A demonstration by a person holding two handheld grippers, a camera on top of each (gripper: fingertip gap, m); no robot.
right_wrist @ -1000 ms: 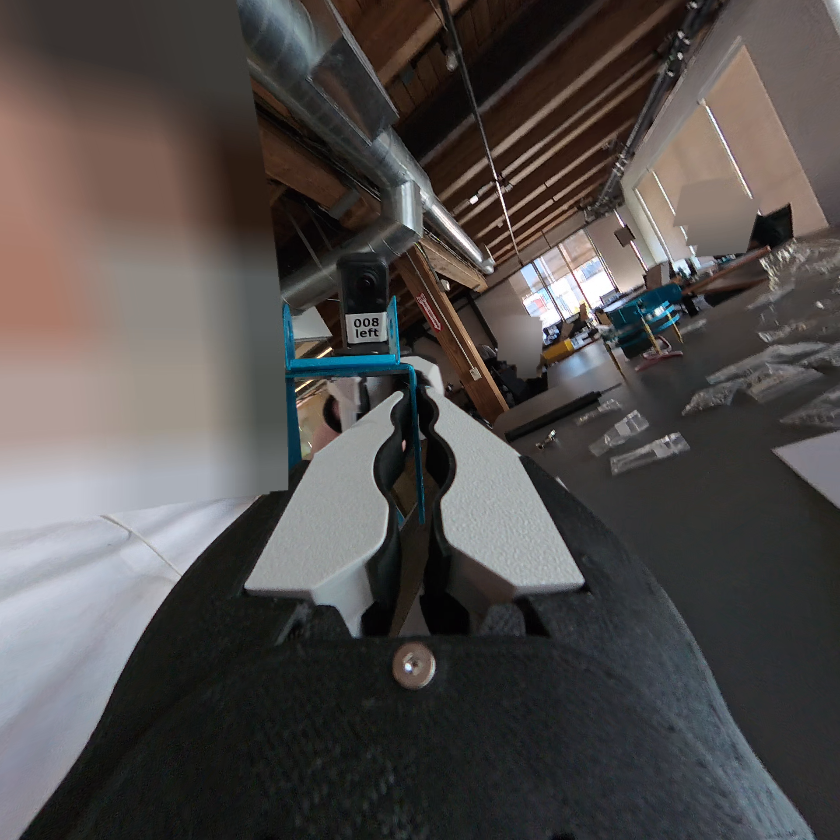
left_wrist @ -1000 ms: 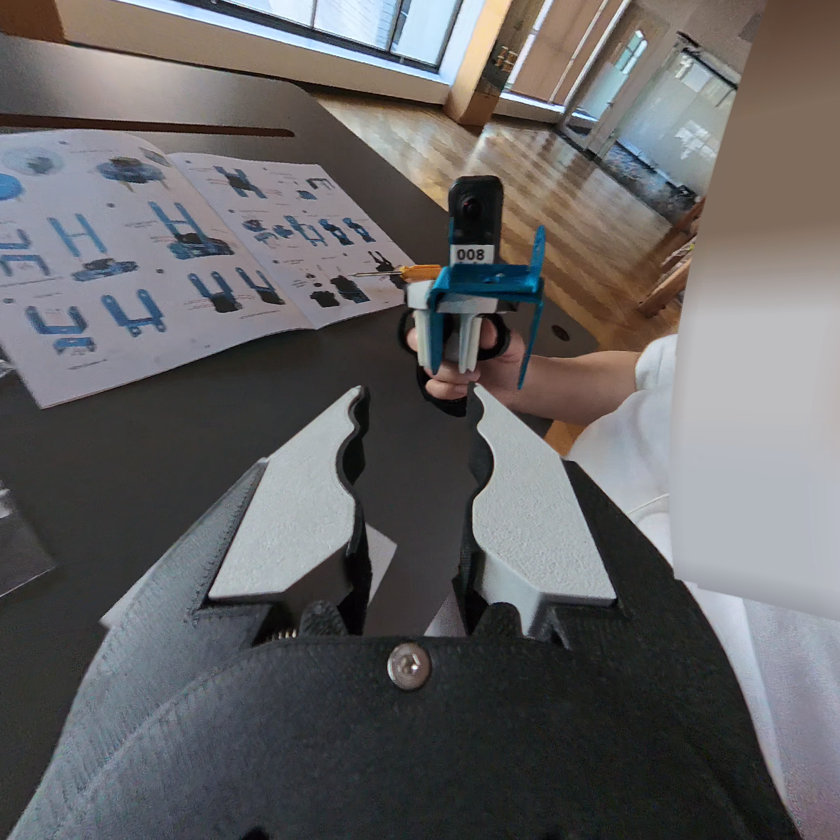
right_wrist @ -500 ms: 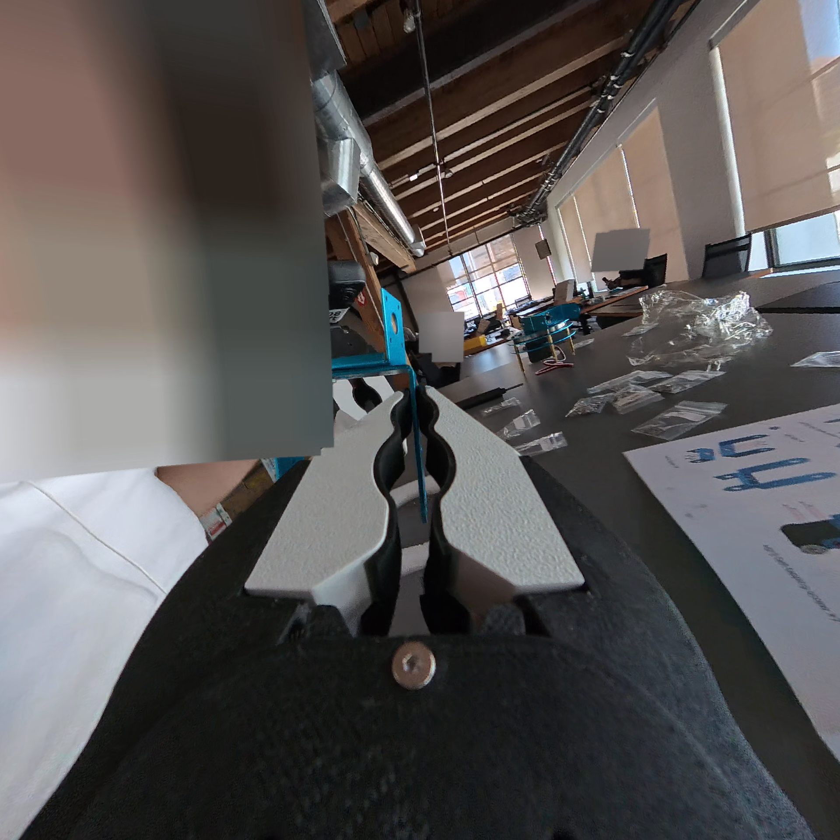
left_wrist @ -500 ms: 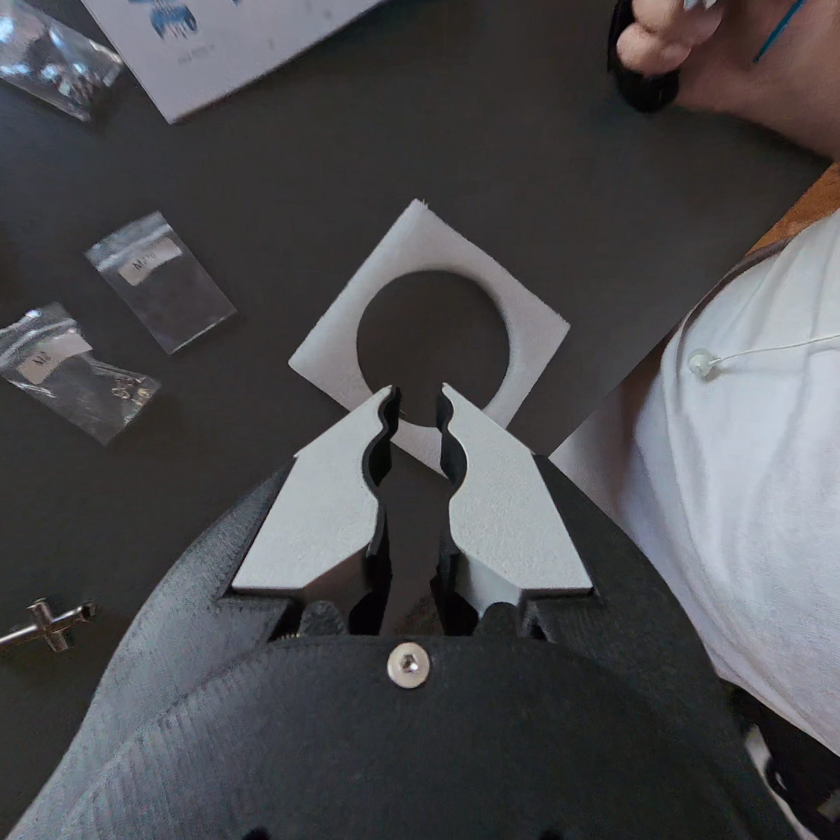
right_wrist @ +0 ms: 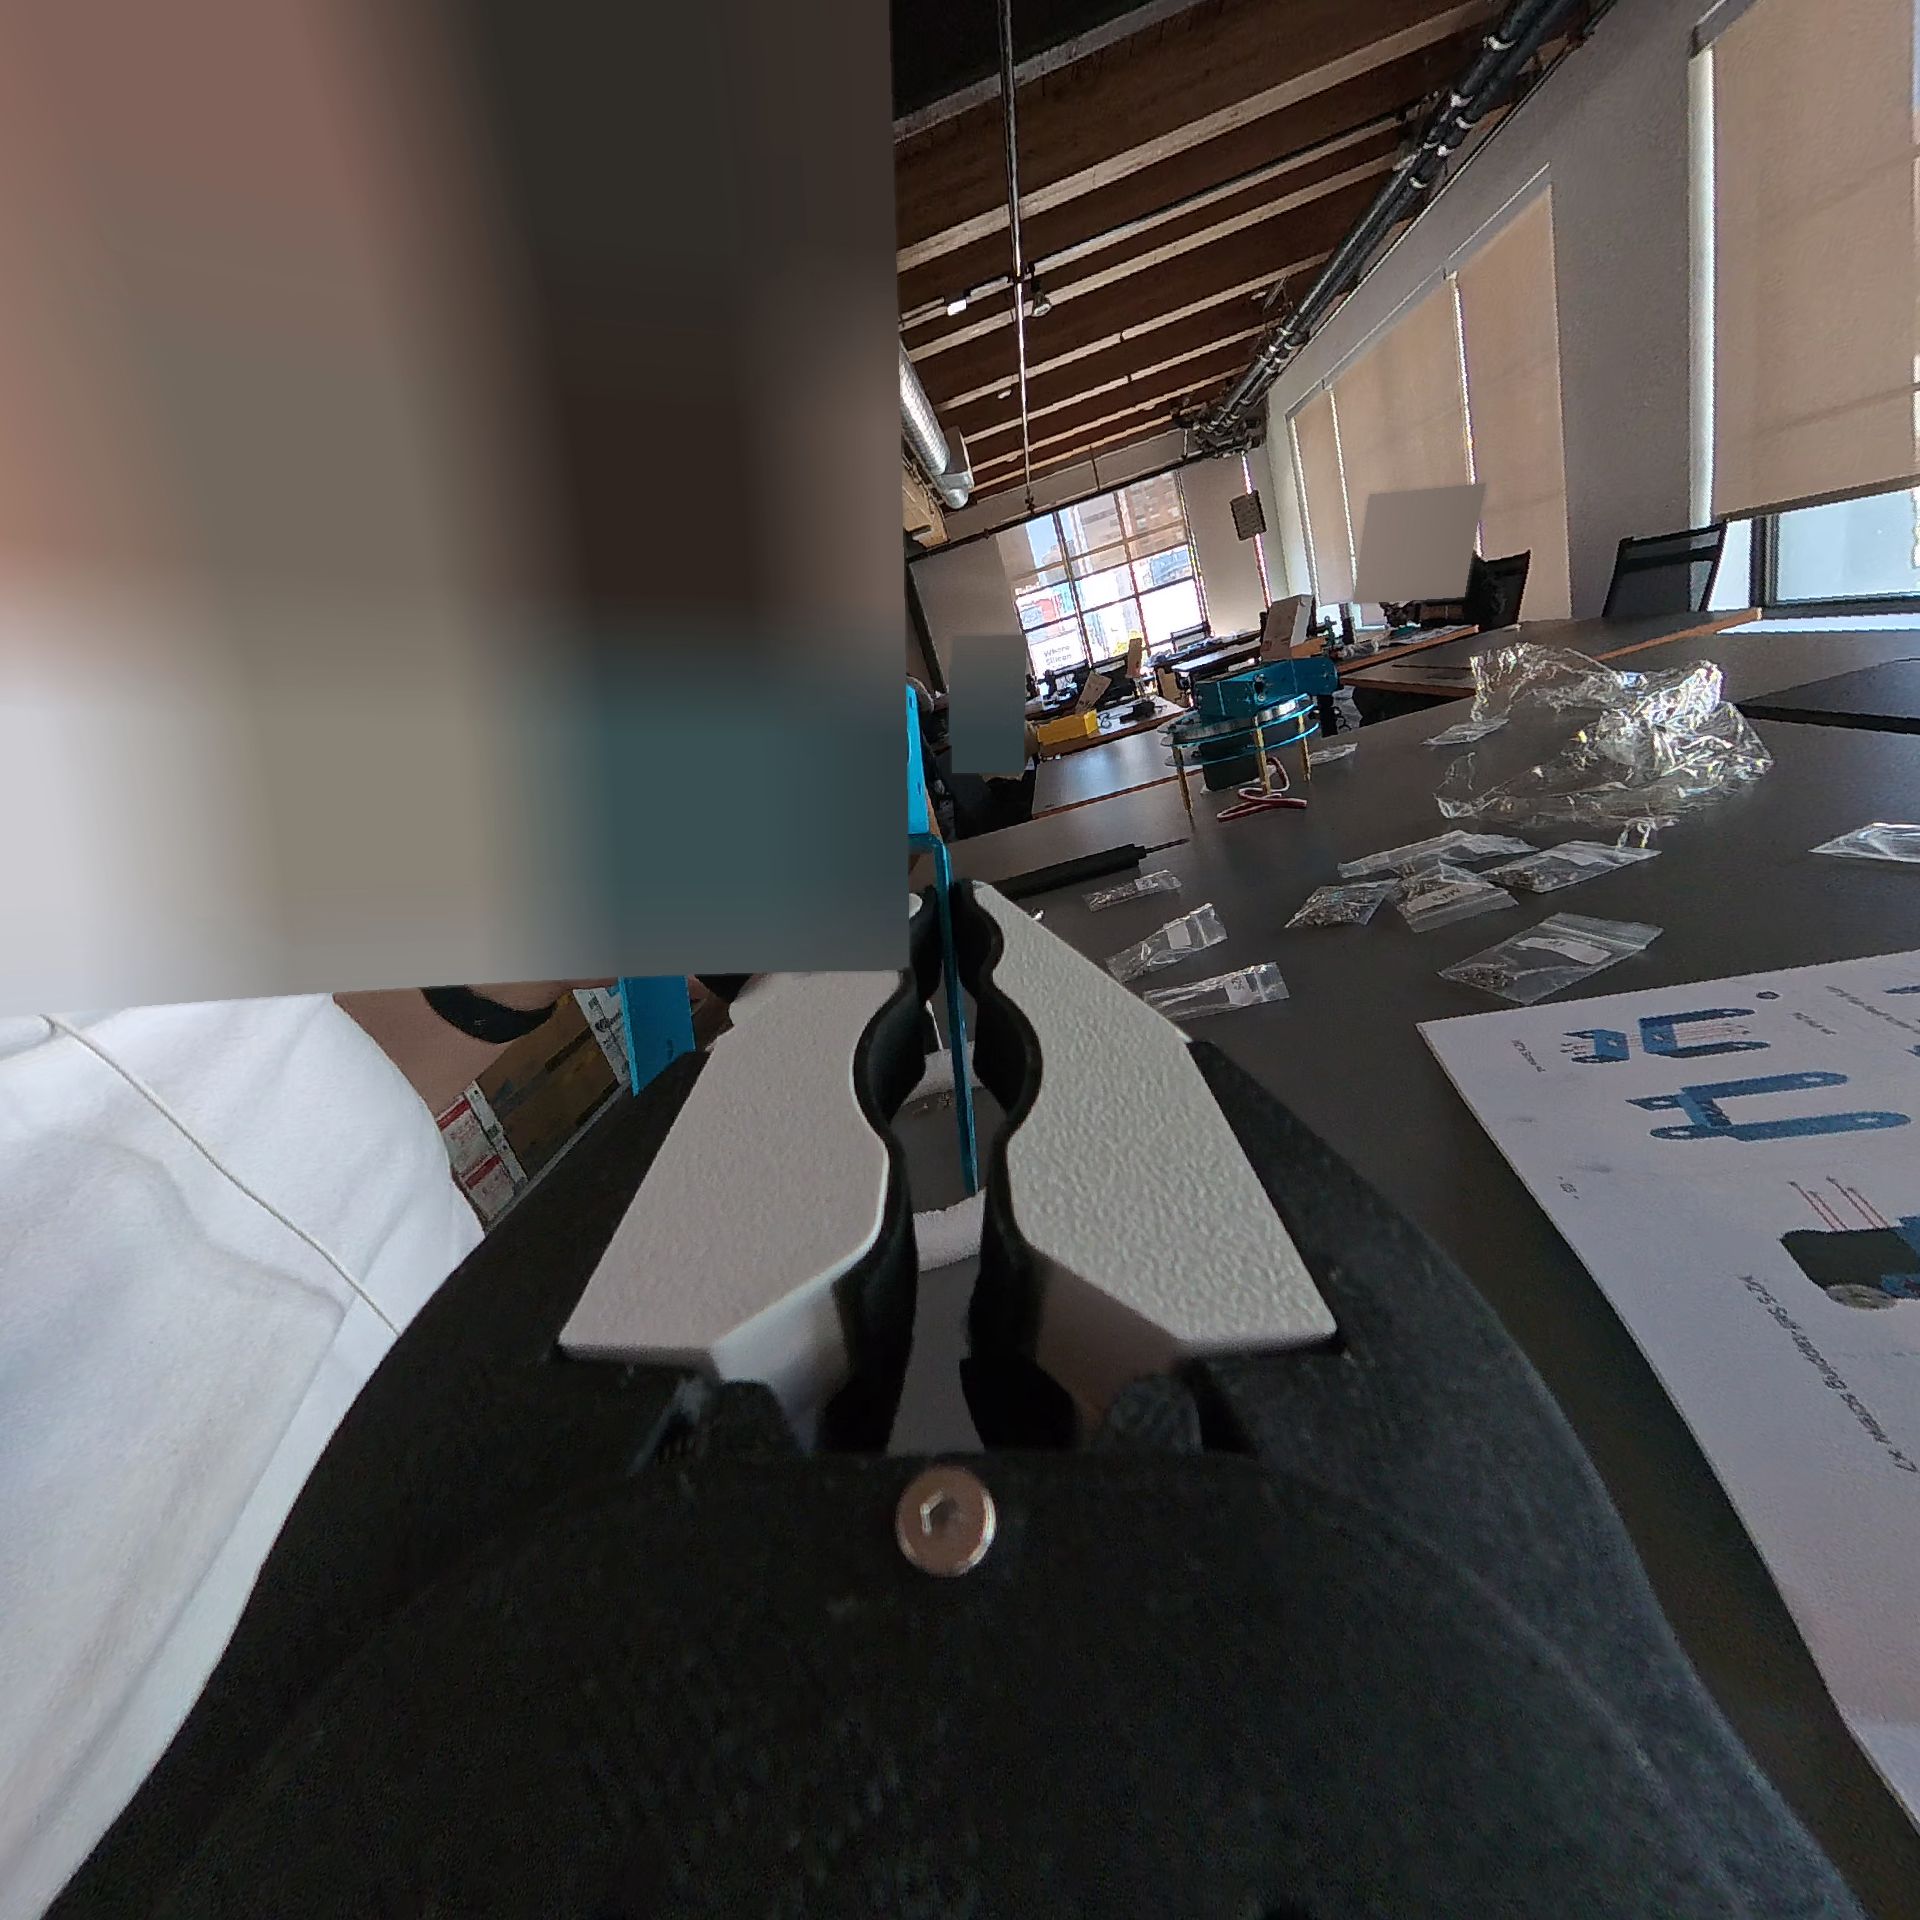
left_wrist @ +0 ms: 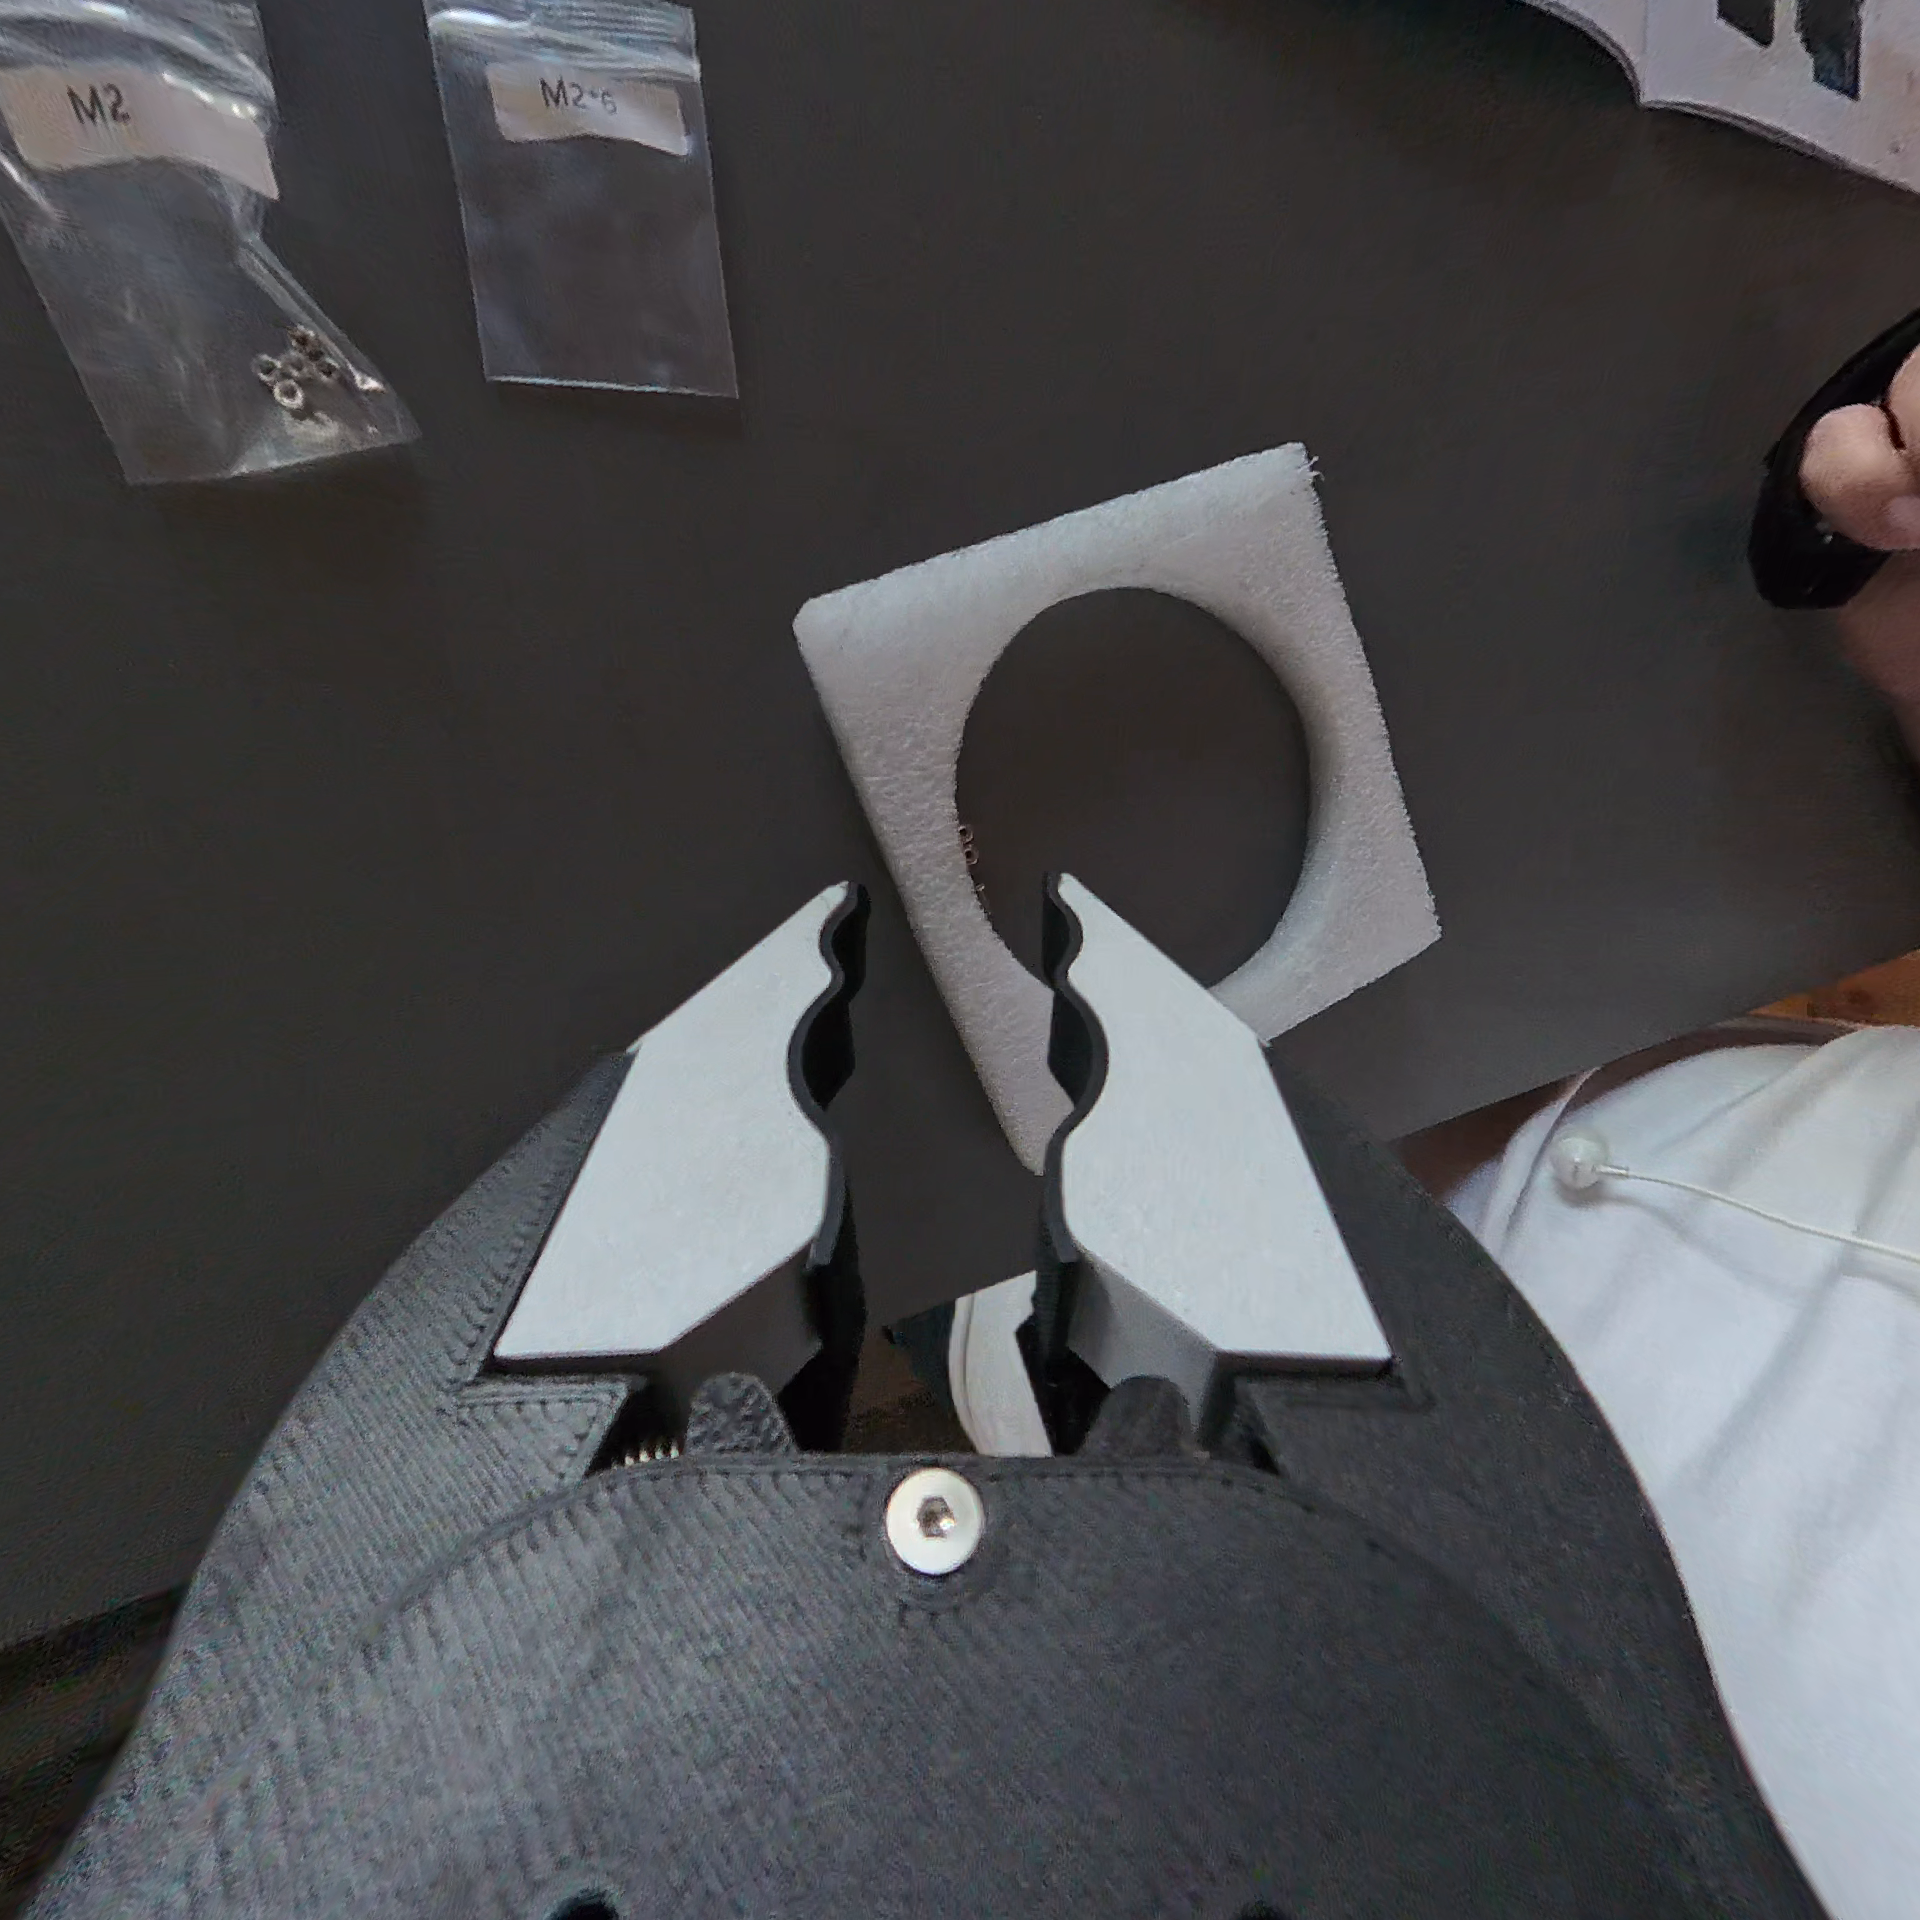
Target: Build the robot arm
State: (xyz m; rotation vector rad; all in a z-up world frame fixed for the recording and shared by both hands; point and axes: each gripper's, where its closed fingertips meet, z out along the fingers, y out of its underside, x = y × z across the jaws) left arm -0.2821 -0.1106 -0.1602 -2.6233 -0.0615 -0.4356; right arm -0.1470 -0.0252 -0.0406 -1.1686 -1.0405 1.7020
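Observation:
In the left wrist view, a white foam square (left_wrist: 904, 717) with a large round hole lies flat on the dark table (left_wrist: 416, 831). My left gripper (left_wrist: 956, 899) is open just over it, and the foam's near left edge runs between the two fingers. I cannot tell whether they touch it. In the right wrist view, my right gripper (right_wrist: 951, 904) is shut on a thin blue metal bracket (right_wrist: 961, 1049), which stands upright between the jaws. The rest of the bracket (right_wrist: 655, 1029) goes behind a blurred patch.
Two small clear bags (left_wrist: 208, 270) (left_wrist: 592, 208) lie at the far left and an open manual (left_wrist: 1766, 73) at the far right. A hand (left_wrist: 1860, 488) and white shirt (left_wrist: 1714, 1403) are on the right. Farther off are several bags (right_wrist: 1455, 894), crumpled plastic (right_wrist: 1621, 748), a blue round assembly (right_wrist: 1247, 717) and the manual (right_wrist: 1714, 1143). One gripper's finger ends stand about 20 cm off the other's.
My left gripper tipped down from facing the other gripper to over the table, came closer to the foam square and opened wider. My right gripper swung towards the table, still shut on the blue bracket.

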